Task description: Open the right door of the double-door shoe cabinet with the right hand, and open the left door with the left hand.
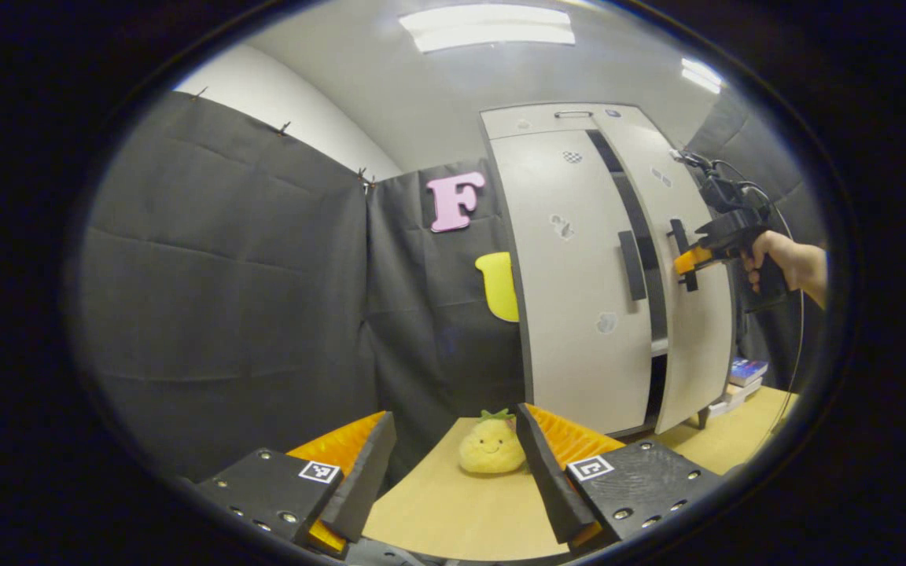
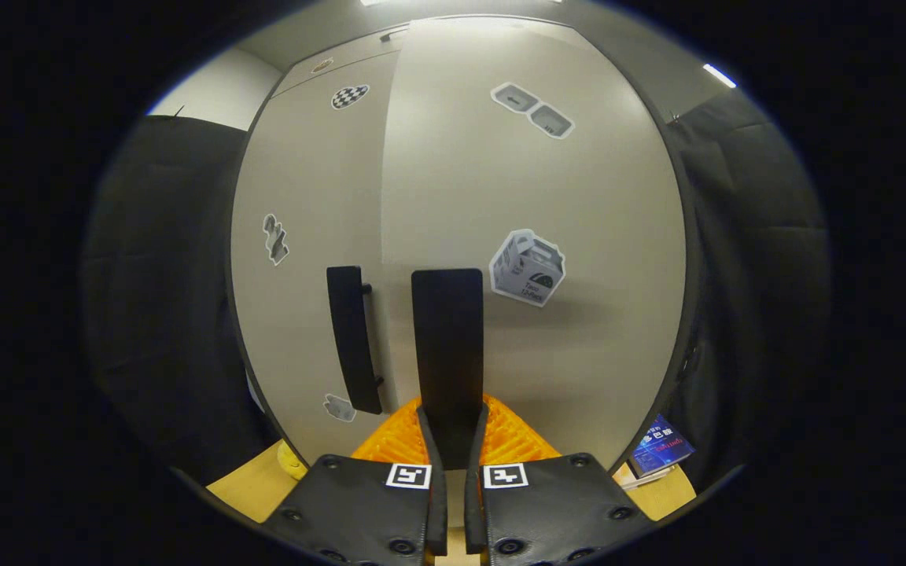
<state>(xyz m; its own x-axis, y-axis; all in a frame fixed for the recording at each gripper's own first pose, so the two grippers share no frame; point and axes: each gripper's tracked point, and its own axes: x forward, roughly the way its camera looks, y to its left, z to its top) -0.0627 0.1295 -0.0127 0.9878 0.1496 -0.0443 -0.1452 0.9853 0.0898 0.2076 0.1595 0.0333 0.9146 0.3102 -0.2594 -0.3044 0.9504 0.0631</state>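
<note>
Left gripper view
Shoe cabinet [image 1: 579, 267]: stands upright on the wooden surface [image 1: 453, 511] against the booth's black cloth wall; pale doors with small stickers.
Left door [image 1: 571, 314]: appears shut, its dark vertical handle [image 1: 631, 265] free.
Right door [image 1: 693, 314]: swung slightly ajar, a dark gap between the two doors with a shelf edge just visible low inside; contents cannot be told.
Right tongs [image 1: 685, 259]: at the right door's handle [image 1: 681, 253], carried by a person's hand [image 1: 775, 263] reaching in from the right, cable trailing.
Around: a yellow plush pineapple [image 1: 491, 446] sits on the surface near the cabinet's foot; books [image 1: 744, 377] are stacked to the cabinet's right.
Left tongs [image 1: 453, 464]: spread wide and empty, well apart from the cabinet.

Right gripper view
Right tongs [image 2: 450, 440]: pressed together on the right door's handle [image 2: 447, 354], both fingers gripping its lower end.
Left door handle [image 2: 352, 338]: just beside, untouched.
Around: a book [image 2: 661, 450] lies low at the right.
</note>
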